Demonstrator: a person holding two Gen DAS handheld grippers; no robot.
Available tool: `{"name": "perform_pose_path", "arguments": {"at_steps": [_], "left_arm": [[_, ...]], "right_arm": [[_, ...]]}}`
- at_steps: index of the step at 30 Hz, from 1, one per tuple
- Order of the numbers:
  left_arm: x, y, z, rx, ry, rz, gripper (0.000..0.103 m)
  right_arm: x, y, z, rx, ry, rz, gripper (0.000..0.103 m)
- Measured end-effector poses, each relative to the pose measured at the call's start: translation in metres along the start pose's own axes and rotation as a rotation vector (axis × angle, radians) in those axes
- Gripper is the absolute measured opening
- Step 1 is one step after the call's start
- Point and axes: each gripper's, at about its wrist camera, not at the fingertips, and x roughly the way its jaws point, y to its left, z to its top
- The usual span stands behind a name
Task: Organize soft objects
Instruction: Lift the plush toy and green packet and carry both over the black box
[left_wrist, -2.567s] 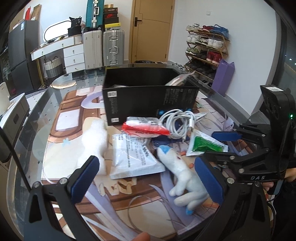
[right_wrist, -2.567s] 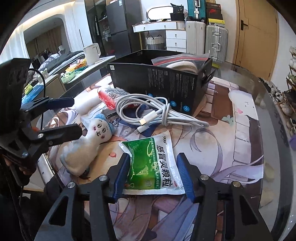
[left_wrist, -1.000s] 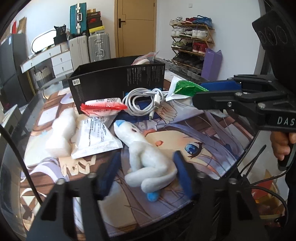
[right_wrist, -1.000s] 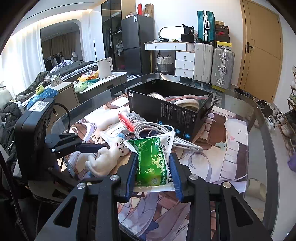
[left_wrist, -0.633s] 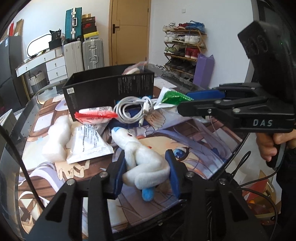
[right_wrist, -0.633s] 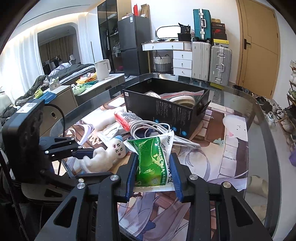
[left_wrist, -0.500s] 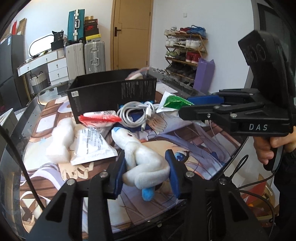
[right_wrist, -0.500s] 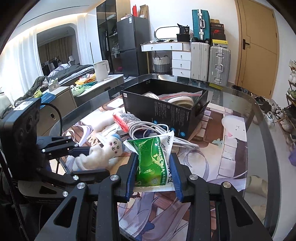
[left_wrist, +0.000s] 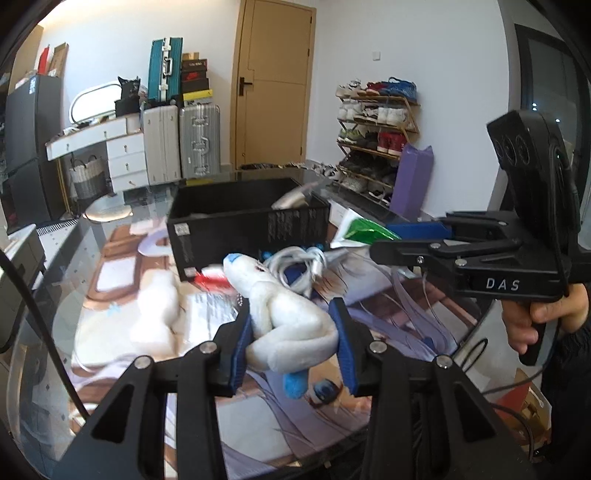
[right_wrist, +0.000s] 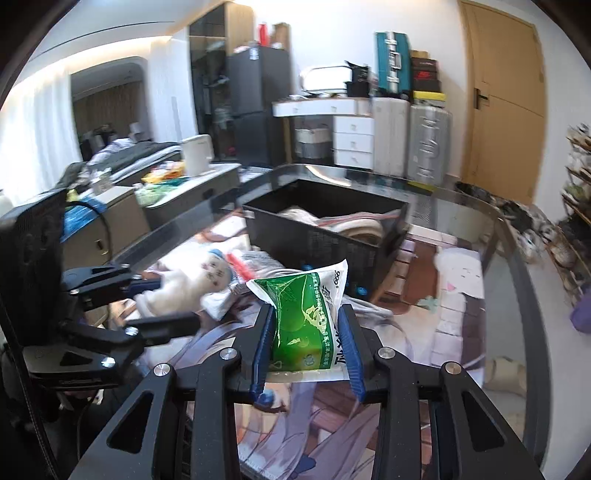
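Left tool (left_wrist: 291, 339) clenched on white plush toy (left_wrist: 284, 325), right tool (right_wrist: 308, 350) clenched on green sachet (right_wrist: 308, 317), both lifted off table (right_wrist: 491, 295). Carry step; next likely drop into black box (right_wrist: 325, 236), frame centre.

Your left gripper (left_wrist: 291, 341) has the plush doll (left_wrist: 284, 314) betw. its fingers, above the mat (left_wrist: 388, 295). Your right gripper (right_wrist: 306, 354) is to its right w/ the sachet (right_wrist: 306, 314) betw. its fingers. Box (right_wrist: 325, 236) sits behind both; cable coil (left_wrist: 299, 266) lies just in front of the box. Suitcases (left_wrist: 181, 146) stand far behind the table.
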Motion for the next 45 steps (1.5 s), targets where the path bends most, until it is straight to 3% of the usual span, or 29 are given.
{"name": "perform_pose_path", "arguments": {"at_steps": [18,28,40,45], "left_arm": [[0.018,0.032,0.046,-0.023,-0.051,0.019,0.039],[0.033,0.057,0.079,-0.049,-0.084,0.029,0.039],[0.066,0.065,0.109,-0.027,-0.066,0.07,0.039],[0.09,0.073,0.114,-0.024,-0.023,0.092,0.039]], "right_arm": [[-0.007,-0.006,0.035,0.142,-0.086,-0.049,0.035],[0.01,-0.014,0.064,0.193,-0.095,-0.031,0.035],[0.05,-0.027,0.092,0.226,-0.039,-0.039,0.035],[0.069,-0.033,0.1,0.229,-0.011,-0.064,0.035]]}}
